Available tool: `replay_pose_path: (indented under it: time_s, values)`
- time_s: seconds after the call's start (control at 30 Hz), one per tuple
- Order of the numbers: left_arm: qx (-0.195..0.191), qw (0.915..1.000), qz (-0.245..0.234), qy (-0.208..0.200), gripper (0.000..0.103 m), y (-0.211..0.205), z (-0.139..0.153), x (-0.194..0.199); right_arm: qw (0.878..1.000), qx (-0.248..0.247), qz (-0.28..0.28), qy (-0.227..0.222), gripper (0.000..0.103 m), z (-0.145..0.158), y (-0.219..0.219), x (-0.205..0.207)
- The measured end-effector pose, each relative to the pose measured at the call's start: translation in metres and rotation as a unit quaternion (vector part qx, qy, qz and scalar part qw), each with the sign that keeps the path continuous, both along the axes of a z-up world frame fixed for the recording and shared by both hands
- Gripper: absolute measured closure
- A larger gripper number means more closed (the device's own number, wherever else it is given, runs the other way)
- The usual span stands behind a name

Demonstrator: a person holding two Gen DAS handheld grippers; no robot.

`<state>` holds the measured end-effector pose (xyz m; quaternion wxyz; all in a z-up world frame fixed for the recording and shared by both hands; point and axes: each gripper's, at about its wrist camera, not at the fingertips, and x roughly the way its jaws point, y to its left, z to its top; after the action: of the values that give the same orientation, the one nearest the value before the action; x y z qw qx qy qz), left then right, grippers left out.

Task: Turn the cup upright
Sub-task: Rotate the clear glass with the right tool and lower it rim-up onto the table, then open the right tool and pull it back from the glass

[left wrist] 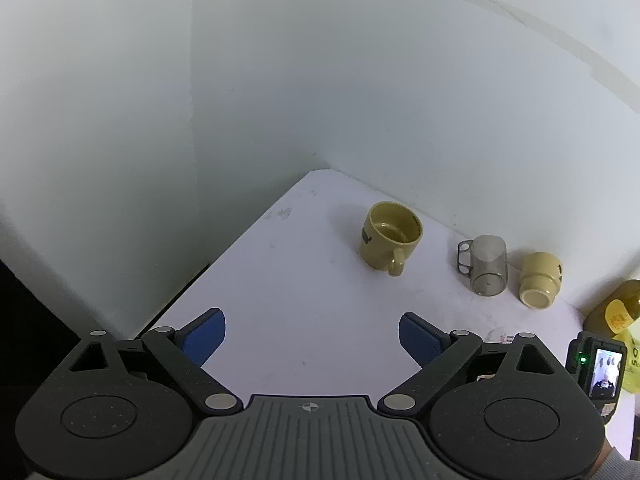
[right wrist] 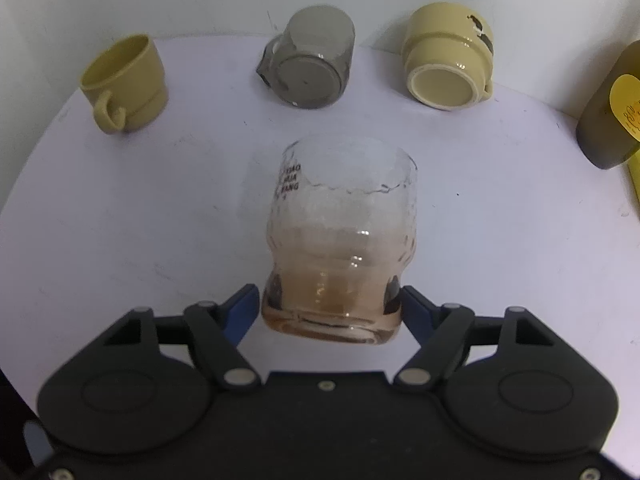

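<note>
Right gripper (right wrist: 330, 306) low over white table (right wrist: 500, 240), blue pads clamped on base of clear glass cup (right wrist: 340, 240), mouth pointing away toward smoky grey mug (right wrist: 310, 62).
Left gripper (left wrist: 312, 336) raised, jaws wide apart, holding nothing.
Upright yellow mug (left wrist: 390, 238) left of grey mug; cream mug (right wrist: 446, 56) right of it, on side.
Glass cup seen only in right wrist view.
</note>
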<state>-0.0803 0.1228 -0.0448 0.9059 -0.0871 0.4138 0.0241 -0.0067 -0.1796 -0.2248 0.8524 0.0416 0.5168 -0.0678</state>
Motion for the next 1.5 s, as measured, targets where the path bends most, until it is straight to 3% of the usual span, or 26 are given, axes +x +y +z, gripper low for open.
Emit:
replay_pose_path:
  time_s: [0.4, 0.53, 0.83, 1.2, 1.5]
  values:
    - [-0.003, 0.9999, -0.011, 0.003, 0.009, -0.005, -0.002, 0.0, 1.0, 0.004, 0.009, -0.004, 0.032, 0.002, -0.002, -0.007]
    - [-0.004, 0.9998, -0.017, 0.003, 0.009, -0.007, -0.001, -0.001, 1.0, 0.005, 0.009, 0.016, 0.032, 0.007, -0.002, -0.012]
    - [-0.011, 0.9996, -0.025, 0.0, 0.009, -0.012, 0.001, -0.004, 0.999, -0.012, 0.042, -0.008, 0.032, 0.043, -0.001, -0.02]
    - [-0.013, 0.9998, -0.007, -0.011, 0.009, -0.011, 0.008, -0.014, 0.996, 0.065, 0.057, 0.004, 0.032, 0.04, -0.026, 0.033]
    - [-0.011, 0.9998, 0.015, -0.003, 0.009, -0.008, 0.007, -0.021, 0.996, 0.069, 0.057, -0.019, 0.032, 0.041, -0.025, 0.064]
